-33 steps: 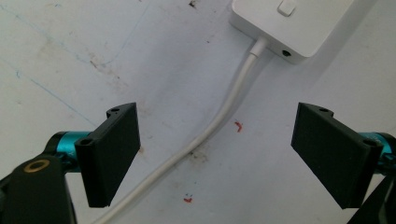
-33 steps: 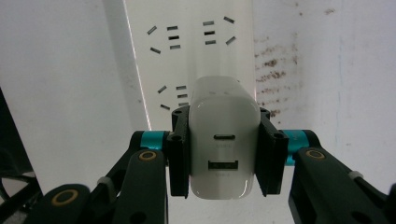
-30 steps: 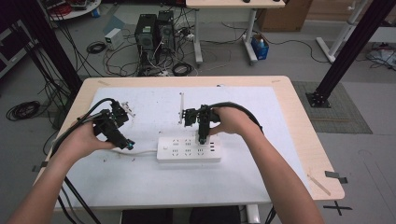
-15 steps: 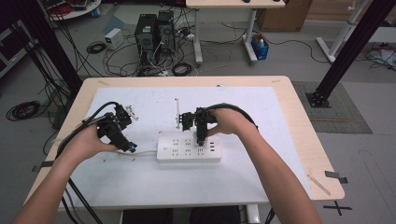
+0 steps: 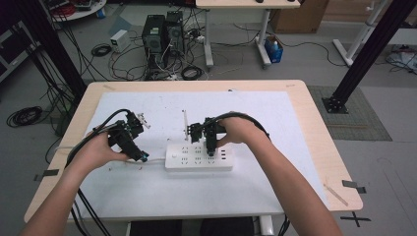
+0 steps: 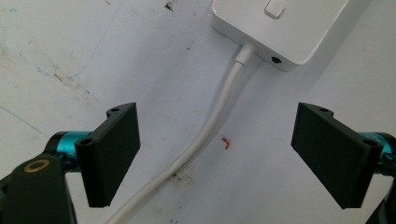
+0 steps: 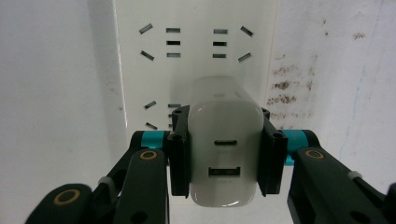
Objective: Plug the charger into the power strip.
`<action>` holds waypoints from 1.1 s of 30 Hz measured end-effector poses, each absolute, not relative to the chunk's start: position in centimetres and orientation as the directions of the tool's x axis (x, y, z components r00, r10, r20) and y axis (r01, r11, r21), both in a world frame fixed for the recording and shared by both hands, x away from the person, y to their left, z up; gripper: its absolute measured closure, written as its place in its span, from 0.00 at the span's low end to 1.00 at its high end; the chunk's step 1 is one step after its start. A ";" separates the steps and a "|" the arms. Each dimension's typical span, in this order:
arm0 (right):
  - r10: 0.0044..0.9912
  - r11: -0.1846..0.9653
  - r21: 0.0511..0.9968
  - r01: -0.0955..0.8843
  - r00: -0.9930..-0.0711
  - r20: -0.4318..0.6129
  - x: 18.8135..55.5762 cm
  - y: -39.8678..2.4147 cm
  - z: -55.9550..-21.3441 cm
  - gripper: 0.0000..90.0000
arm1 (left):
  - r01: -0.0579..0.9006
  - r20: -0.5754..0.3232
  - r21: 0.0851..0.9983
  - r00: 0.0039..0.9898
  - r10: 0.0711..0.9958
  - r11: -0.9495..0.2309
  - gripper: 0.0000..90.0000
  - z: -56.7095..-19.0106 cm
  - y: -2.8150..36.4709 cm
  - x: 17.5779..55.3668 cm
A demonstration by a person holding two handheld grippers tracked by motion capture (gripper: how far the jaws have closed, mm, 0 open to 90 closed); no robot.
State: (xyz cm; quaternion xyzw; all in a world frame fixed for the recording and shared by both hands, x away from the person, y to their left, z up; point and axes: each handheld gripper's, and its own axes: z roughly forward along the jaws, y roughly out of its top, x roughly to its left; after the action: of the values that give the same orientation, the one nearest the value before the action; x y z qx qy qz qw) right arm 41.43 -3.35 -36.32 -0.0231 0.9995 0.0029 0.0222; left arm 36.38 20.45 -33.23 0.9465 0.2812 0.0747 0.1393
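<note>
A white power strip (image 5: 198, 157) lies on the white mat, its white cable (image 6: 205, 135) running off its left end. My right gripper (image 5: 210, 148) points down onto the strip and is shut on a white USB charger (image 7: 226, 154), which stands over the strip's sockets (image 7: 194, 44). My left gripper (image 5: 139, 156) hovers low over the cable just left of the strip; in the left gripper view its jaws stand wide apart with the cable and the strip's end (image 6: 280, 25) between and beyond them. Its own point there is (image 6: 217, 161).
A thin white stick (image 5: 185, 123) lies on the mat behind the strip. The wooden table (image 5: 314, 128) edges the white mat (image 5: 275, 113). Beyond the table, computer towers (image 5: 160, 32) and loose cables sit on the floor.
My left gripper has moved right and nearer, down toward the strip's cable end. The right gripper has barely moved on the strip.
</note>
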 end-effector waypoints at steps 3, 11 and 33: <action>-0.035 0.997 0.062 -0.037 -0.999 -0.038 41.5 -4.1 -36.4 0.70 | 0.512 0.065 0.311 0.829 0.555 -0.801 0.17 -33.2 20.7 36.3; 0.165 0.962 0.212 0.173 -0.985 0.054 42.7 -6.2 -34.8 0.33 | 0.537 0.069 0.334 0.806 0.588 -0.775 0.17 -33.2 21.1 37.1; 0.910 0.393 0.291 0.872 -0.415 0.014 40.2 -25.2 -29.2 0.19 | 0.549 0.138 0.331 0.777 0.615 -0.767 0.17 -29.5 19.7 39.0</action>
State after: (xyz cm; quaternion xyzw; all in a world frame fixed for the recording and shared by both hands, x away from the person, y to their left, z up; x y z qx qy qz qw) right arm 40.22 -25.22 -29.23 0.5358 0.8313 0.1277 0.0739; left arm 39.02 19.71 -29.46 0.9324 0.3121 0.1197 0.1372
